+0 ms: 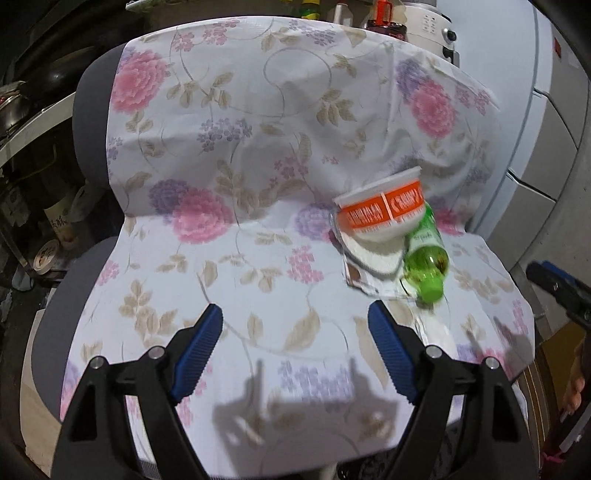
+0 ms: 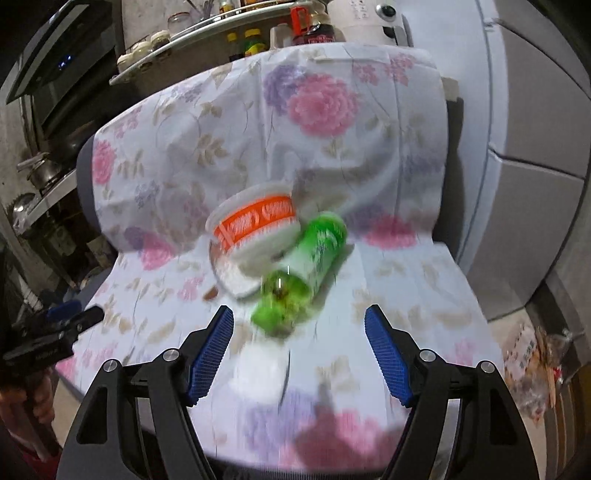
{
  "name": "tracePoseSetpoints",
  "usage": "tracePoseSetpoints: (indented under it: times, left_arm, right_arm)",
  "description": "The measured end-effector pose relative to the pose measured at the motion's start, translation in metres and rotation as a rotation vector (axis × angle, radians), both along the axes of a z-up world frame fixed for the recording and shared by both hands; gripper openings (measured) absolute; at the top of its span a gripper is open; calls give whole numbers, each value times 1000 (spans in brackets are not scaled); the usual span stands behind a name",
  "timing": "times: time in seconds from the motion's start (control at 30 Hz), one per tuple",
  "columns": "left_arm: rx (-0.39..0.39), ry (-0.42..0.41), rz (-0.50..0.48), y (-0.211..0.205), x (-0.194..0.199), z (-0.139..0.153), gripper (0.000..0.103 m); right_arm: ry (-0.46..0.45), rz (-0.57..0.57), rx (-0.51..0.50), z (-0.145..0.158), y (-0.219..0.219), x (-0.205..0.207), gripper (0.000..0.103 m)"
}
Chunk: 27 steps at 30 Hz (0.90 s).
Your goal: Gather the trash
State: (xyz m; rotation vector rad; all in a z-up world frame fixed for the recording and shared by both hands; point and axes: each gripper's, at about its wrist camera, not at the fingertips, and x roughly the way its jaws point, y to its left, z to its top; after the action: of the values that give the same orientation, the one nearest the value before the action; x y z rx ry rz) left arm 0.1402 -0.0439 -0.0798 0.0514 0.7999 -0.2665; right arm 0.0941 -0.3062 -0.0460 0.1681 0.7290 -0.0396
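A green plastic bottle [image 2: 301,275] lies on its side on a chair seat, its bright green cap end pointing toward the right gripper [image 2: 299,354] and its body see-through, with a paler green label band around the far half. In the right wrist view it sits just ahead of the blue fingertips, roughly centred between them but nearer the left finger; the picture is blurred there, so fine print on the label cannot be read. Touching the bottle's far side is a white instant-noodle bowl [image 2: 255,225] with a broad orange band carrying white lettering, tipped over onto its side. Beneath the bowl lies its peeled white lid [image 2: 232,275], and closer to the fingers a crumpled clear wrapper [image 2: 258,369] rests on the cloth. All of this trash lies on a white floral cloth [image 2: 388,295], printed with pink and purple flowers and tan leaves, draped over the seat and backrest of a grey chair [image 2: 83,166]. The right gripper's fingers are spread wide with nothing between them. From the left wrist view, the bottle [image 1: 426,254] and bowl [image 1: 384,210] lie ahead and to the right of the left gripper [image 1: 295,328], beyond its right finger; its fingers are likewise parted wide and hold nothing. Behind the chair stand shelves of jars [image 2: 147,48] and a white appliance [image 1: 430,22].
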Motion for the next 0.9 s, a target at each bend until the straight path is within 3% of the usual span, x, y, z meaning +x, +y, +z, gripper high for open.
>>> tracePoseSetpoints:
  times: [0.07, 0.13, 0.23, 0.47, 0.67, 0.8, 0.9]
  left_arm:
    - [8, -10, 16, 2, 14, 3, 79]
    - [9, -19, 31, 5, 28, 7, 79]
    - [6, -27, 48, 10, 44, 10, 79]
    - [3, -7, 82, 25, 70, 1, 79]
    - [-8, 27, 95, 36, 72, -11, 79]
    - [-25, 35, 95, 40, 65, -14, 79]
    - [-34, 27, 93, 45, 53, -10, 79]
  right_arm:
    - [-6, -5, -6, 3, -1, 24, 70]
    - [-5, -6, -7, 4, -1, 51, 56]
    - [2, 11, -3, 5, 4, 98, 44]
    - [51, 10, -20, -7, 22, 181, 43]
    - [177, -11, 18, -33, 21, 179, 40]
    - [196, -3, 32, -38, 26, 158, 8]
    - [152, 14, 74, -25, 29, 139, 5]
